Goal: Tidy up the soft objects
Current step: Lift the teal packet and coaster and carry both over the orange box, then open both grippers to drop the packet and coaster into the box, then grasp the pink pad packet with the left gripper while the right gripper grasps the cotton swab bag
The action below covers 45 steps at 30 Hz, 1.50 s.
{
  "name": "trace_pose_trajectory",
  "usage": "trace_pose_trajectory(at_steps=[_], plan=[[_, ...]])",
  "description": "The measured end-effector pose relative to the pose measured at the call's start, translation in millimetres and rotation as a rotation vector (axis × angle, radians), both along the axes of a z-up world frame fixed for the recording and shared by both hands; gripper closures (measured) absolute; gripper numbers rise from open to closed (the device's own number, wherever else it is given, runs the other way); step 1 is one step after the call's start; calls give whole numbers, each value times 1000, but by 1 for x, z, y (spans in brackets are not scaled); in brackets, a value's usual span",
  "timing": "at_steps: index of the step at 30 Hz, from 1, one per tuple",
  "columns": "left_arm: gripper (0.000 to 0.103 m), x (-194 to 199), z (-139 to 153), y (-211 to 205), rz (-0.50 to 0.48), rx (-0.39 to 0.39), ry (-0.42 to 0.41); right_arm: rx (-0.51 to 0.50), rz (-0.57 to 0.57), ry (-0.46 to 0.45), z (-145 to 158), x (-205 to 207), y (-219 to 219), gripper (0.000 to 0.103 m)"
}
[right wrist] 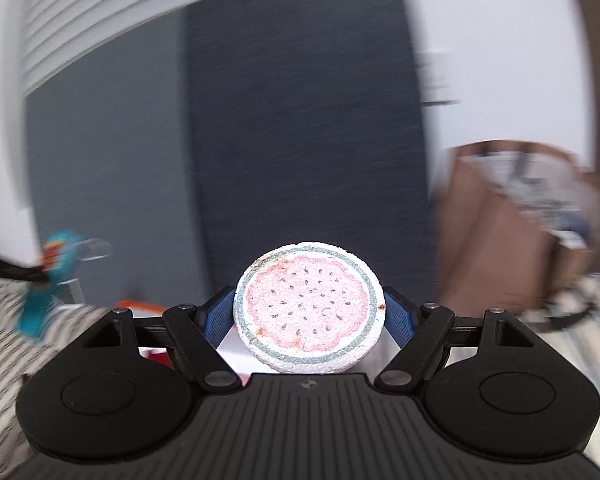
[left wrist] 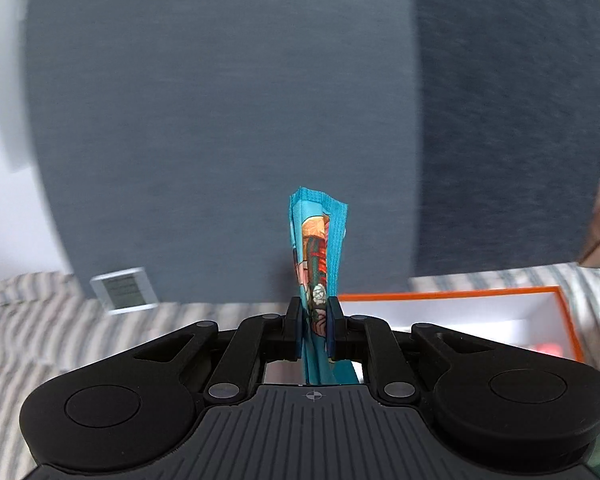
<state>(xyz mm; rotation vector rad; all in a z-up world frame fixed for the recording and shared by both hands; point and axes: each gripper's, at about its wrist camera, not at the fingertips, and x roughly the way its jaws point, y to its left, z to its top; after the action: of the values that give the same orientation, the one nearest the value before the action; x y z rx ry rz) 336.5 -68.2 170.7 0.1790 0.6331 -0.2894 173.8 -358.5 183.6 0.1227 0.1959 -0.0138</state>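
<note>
Two grips full. My left gripper (left wrist: 315, 330) clamped narrow on teal printed packet (left wrist: 318, 256); packet stands upright between pads, top poking well past fingertips, lower end trailing back toward palm. My right gripper (right wrist: 310, 314) spread wide around watermelon-print sponge disc (right wrist: 309, 312); blue pads (right wrist: 396, 314) press its left and right edges, flat printed face toward camera. Orange-rimmed box (left wrist: 500, 294) lies on striped bedding (left wrist: 60, 328), below and right of packet. Background blurred.

Motion smears the brown bag (right wrist: 500, 240) beyond reading; the orange box (left wrist: 460, 294) lies half-hidden behind the left gripper (left wrist: 315, 330).
</note>
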Motion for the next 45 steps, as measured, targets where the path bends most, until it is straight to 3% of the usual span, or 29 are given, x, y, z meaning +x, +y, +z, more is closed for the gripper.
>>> trace_pose_trajectory(at_steps=[6, 12, 13, 16, 18, 26, 32, 39, 45], plan=[[54, 17, -43, -54, -77, 1, 86, -44, 154, 92, -25, 72, 72, 23], [51, 31, -77, -74, -108, 16, 162, -94, 151, 164, -56, 127, 109, 23], [43, 33, -80, -77, -110, 21, 174, -108, 150, 176, -59, 134, 113, 21], [0, 34, -79, -74, -117, 4, 192, -168, 137, 211, -65, 147, 121, 10], [0, 30, -70, -69, -95, -11, 153, -210, 111, 210, -67, 150, 126, 9], [0, -3, -32, -35, -62, -82, 97, -164, 141, 146, -55, 92, 110, 7], [0, -76, -19, -3, -88, -129, 86, -144, 262, 145, -71, 24, 103, 8], [0, -174, -60, 35, -77, -140, 148, -208, 379, 340, -129, -20, 120, 17], [0, -223, -99, 70, 21, -222, 272, -275, 329, 495, -169, -16, 140, 19]])
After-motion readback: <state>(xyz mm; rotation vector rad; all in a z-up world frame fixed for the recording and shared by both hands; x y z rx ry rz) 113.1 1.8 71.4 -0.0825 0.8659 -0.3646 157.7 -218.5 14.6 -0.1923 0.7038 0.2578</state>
